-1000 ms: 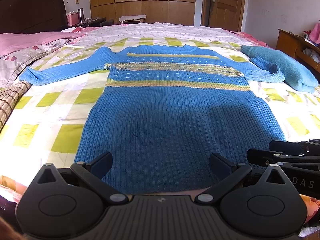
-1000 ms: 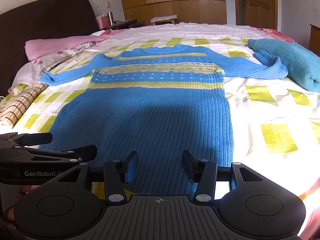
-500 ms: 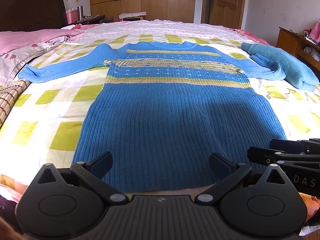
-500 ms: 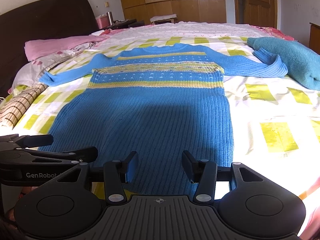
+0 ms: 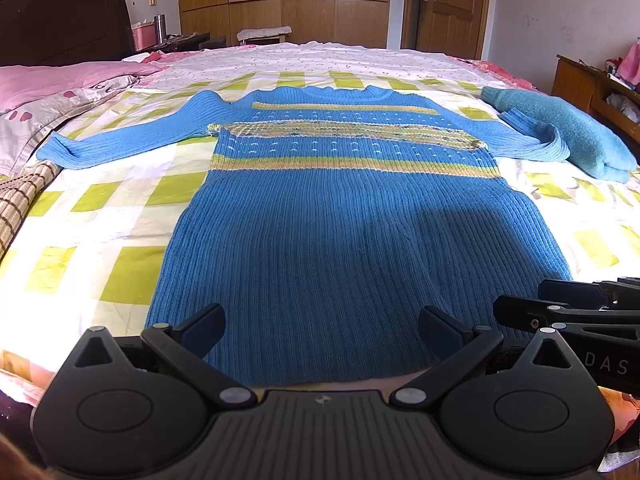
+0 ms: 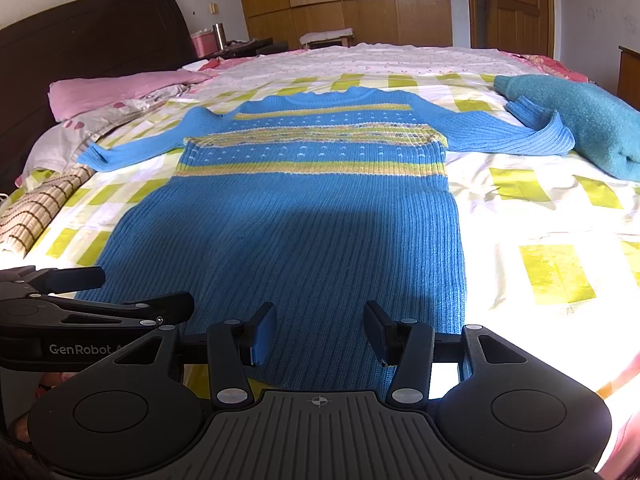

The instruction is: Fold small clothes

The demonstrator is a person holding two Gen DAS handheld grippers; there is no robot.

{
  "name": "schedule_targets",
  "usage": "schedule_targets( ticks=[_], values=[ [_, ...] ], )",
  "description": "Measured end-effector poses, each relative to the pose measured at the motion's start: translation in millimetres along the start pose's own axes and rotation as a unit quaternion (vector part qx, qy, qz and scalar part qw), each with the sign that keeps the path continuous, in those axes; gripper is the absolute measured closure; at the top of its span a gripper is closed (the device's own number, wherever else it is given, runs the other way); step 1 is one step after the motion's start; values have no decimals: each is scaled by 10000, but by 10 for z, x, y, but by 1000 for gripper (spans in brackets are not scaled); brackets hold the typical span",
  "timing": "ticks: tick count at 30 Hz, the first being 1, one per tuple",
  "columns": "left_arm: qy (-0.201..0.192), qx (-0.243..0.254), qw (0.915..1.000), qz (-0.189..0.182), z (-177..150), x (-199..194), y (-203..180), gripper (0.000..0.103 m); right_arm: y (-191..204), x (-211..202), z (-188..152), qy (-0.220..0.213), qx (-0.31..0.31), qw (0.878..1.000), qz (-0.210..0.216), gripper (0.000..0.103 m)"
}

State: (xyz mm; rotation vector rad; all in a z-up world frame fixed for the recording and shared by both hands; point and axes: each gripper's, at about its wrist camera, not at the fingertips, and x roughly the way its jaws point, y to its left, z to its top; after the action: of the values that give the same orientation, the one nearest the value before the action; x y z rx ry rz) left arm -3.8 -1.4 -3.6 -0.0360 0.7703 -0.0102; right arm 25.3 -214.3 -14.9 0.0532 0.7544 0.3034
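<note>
Left wrist view: left gripper (image 5: 322, 330) low at the near edge of the bed, jaws spread wide, nothing between them. Just ahead, blue sweater (image 5: 352, 216) flat on the checked bedsheet (image 5: 120, 208), hem nearest, collar far, both sleeves stretched out to the sides. Yellow bands across the chest. Right sleeve end bent back, touching a folded teal garment (image 5: 576, 136) near the right edge of the bed. On the left, pink pillow (image 5: 60, 80) and a brown plaid cloth (image 5: 20, 196) at the side of the bed. Behind, dark headboard (image 5: 64, 16), wooden wardrobe (image 5: 284, 0) and door (image 5: 448, 4). Right gripper (image 5: 576, 308) seen at the lower right, beside the hem corner. Right wrist view: right gripper (image 6: 320, 334) also parted, but less wide, empty, over the hem of the sweater (image 6: 316, 216). Left gripper (image 6: 80, 296) at the lower left, near the other hem corner. Teal garment (image 6: 592, 120) at the right, pillow (image 6: 116, 90) and plaid cloth (image 6: 36, 212) at the left. Nothing lying on the body of the sweater; only a shadow across the lower half.
</note>
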Motion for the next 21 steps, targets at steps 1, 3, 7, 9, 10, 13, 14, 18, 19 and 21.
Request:
schedule_targets(
  ticks=[1, 3, 7, 9, 10, 13, 14, 18, 19, 21],
  values=[
    [-1, -1, 10000, 0, 0, 0, 0, 0, -1, 0, 0, 2, 7, 10000, 5, 55],
    [-3, 2, 10000, 2, 0, 0, 0, 0, -9, -5, 0, 0, 18, 10000, 15, 55],
    [-21, 14, 10000, 14, 4, -6, -8, 0, -11, -8, -1, -7, 19, 10000, 16, 55],
    [-28, 20, 10000, 18, 7, -8, -11, 0, -9, -7, 0, -4, 18, 10000, 17, 55],
    [-27, 19, 10000, 18, 7, -7, -11, 0, -9, -7, 0, -4, 19, 10000, 17, 55],
    [-17, 20, 10000, 13, 8, -8, -12, 0, -6, -6, -2, -1, 14, 10000, 26, 56],
    [-12, 26, 10000, 16, 9, -7, -15, 0, -10, -9, 2, -1, 7, 10000, 28, 56],
    [-8, 34, 10000, 24, 7, -6, -23, 0, -11, -7, 5, 4, -3, 10000, 25, 56],
    [-10, 35, 10000, 26, 7, -6, -23, 0, -11, -7, 5, 3, -3, 10000, 24, 56],
    [-5, 41, 10000, 31, 8, -3, -24, 0, -11, -7, 5, 4, -4, 10000, 24, 56]
  ],
)
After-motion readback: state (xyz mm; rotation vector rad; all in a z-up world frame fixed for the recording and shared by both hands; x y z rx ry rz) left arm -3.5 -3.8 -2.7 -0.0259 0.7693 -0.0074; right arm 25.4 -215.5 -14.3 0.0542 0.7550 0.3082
